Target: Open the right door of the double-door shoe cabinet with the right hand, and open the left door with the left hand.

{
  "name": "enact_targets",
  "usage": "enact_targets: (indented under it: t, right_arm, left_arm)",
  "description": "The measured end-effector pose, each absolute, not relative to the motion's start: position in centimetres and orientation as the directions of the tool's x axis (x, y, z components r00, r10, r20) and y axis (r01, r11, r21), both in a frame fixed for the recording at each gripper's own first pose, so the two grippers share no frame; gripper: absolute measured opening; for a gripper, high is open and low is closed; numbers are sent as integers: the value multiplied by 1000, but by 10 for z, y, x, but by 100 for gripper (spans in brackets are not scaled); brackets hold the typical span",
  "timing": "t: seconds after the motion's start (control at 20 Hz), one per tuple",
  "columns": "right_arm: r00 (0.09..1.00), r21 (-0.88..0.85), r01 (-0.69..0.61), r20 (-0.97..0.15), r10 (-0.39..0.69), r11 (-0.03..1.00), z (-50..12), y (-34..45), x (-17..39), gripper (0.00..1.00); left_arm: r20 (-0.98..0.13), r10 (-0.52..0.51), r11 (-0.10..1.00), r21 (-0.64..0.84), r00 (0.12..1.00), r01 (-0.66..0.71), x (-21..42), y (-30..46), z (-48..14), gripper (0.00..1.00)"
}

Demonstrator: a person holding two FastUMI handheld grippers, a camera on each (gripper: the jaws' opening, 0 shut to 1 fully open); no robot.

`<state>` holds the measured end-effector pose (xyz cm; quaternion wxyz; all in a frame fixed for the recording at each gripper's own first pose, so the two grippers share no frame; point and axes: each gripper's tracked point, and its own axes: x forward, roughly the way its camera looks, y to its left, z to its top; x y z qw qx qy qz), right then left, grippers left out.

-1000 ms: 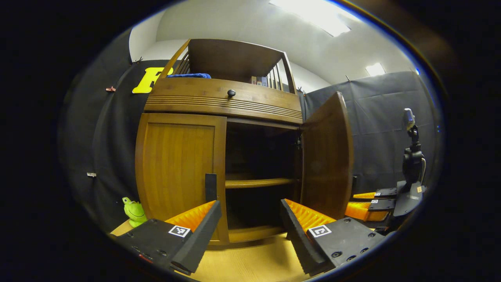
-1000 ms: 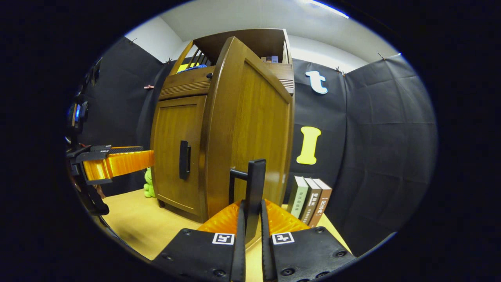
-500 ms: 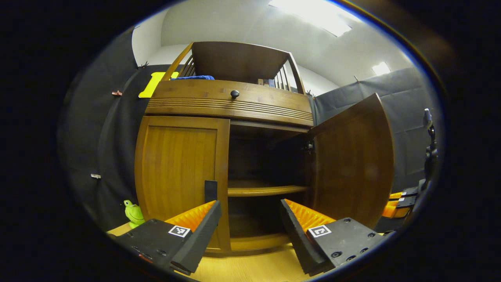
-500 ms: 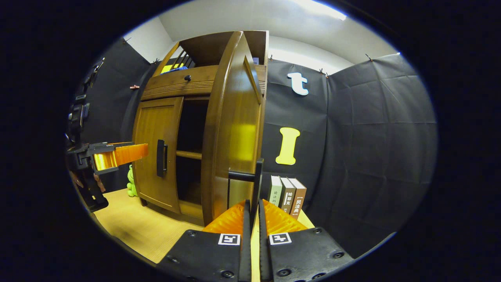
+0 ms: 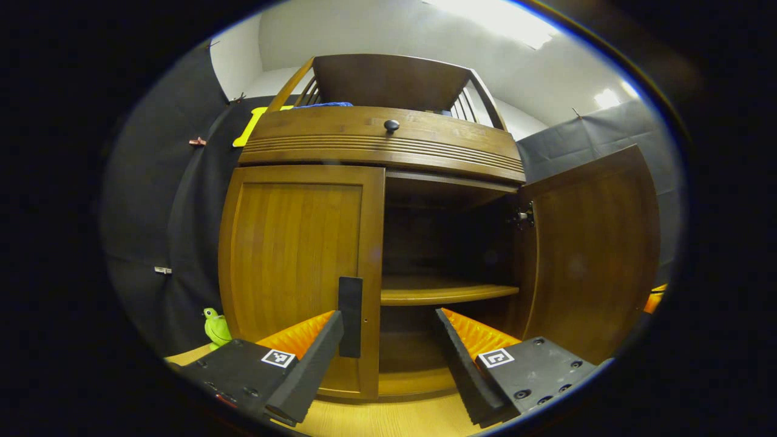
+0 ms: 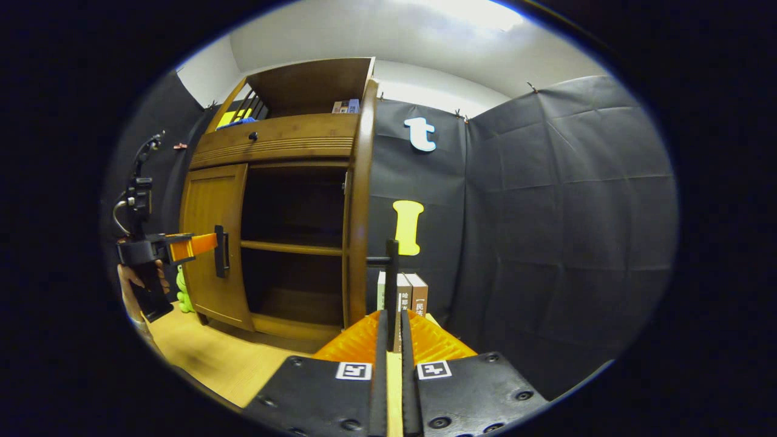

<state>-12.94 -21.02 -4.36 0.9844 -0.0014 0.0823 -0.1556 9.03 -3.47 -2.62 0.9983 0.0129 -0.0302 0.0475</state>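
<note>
The wooden shoe cabinet (image 5: 376, 142) fills the left gripper view. Its left door (image 5: 297, 255) is closed, and that door's dark upright handle (image 5: 350, 315) stands just beyond my left finger. My left gripper (image 5: 387, 320) is open and holds nothing. The right door (image 5: 589, 255) stands wide open. In the right gripper view that door (image 6: 358, 206) is seen edge-on, and my right gripper (image 6: 393, 317) is shut on its dark handle (image 6: 393, 279). Farther left there, the left gripper (image 6: 182, 246), held by a hand (image 6: 136, 285), sits close to the left door handle (image 6: 221, 251).
Inside the cabinet is a bare shelf (image 5: 446, 294). A drawer with a round knob (image 5: 391, 125) runs above the doors. A green toy frog (image 5: 215, 328) sits left of the cabinet. Three books (image 6: 413, 294) stand against the cloth wall behind the open door. The floor is light wood (image 6: 200, 358).
The right door has swung much wider, with my right gripper following on its handle. My left gripper has moved in closer to the left door's handle, staying open.
</note>
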Motion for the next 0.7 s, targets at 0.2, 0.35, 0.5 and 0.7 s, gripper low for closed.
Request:
enact_targets:
  t: [0.2,0.35,0.5,0.7]
  right_arm:
    - [977,-40,183,-104,-186,982,-25,-167,-136,73]
    - [995,-32,81,-48,-82,996,-8,-136,-135,98]
    - [998,17,26,-51,-25,1000,-10,-123,-132,97]
    - [998,25,40,-47,-38,999,-13,-134,-129,97]
  left_arm:
    - [86,103,994,22,991,-106,104,-18,-26,94]
    - [94,138,988,58,986,-143,117,-1,-28,92]
    - [108,162,983,75,981,-170,137,9,-29,92]
    - [72,178,980,78,981,-183,162,17,-48,87]
